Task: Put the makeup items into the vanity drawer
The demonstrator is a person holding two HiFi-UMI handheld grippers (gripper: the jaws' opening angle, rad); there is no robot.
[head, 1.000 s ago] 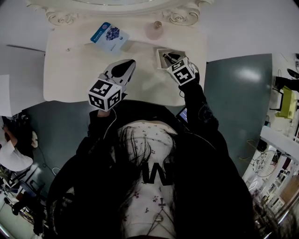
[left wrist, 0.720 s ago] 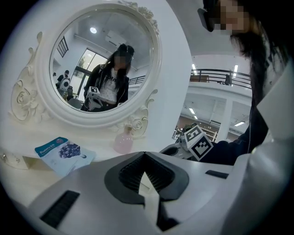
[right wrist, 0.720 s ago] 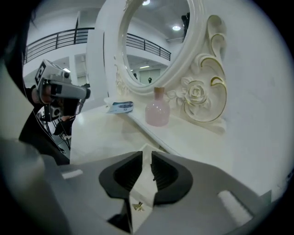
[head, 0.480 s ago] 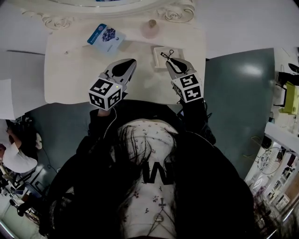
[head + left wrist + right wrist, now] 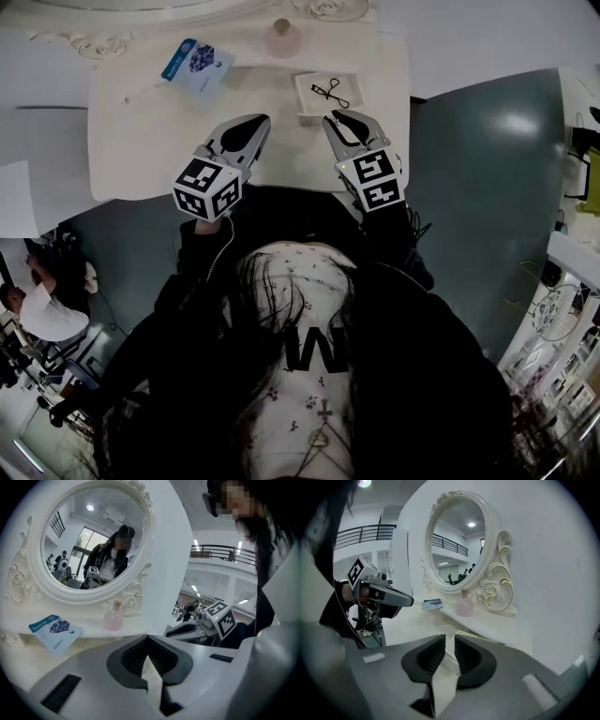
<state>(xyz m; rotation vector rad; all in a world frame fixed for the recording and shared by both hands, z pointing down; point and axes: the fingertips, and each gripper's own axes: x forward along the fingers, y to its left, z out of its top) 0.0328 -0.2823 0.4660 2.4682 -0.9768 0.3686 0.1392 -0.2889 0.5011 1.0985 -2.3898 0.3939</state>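
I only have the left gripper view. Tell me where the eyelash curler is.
Observer: In the head view the curler lies inside a small white tray, just beyond the right gripper.
Operator: Report that gripper's jaws.
Observer: The right gripper view shows them slightly apart, with nothing between them.
Operator: Place the tray for me.
Observer: In the head view it sits nearer the person than the pink bottle, slightly to its right.

Left gripper (image 5: 249, 127) and right gripper (image 5: 336, 122) hover over the vanity top (image 5: 141, 131). Eyelash curler (image 5: 333, 91) lies in white tray (image 5: 304, 101) just beyond the right one (blue packet (image 5: 195, 66), pink bottle (image 5: 281, 37) farther back).
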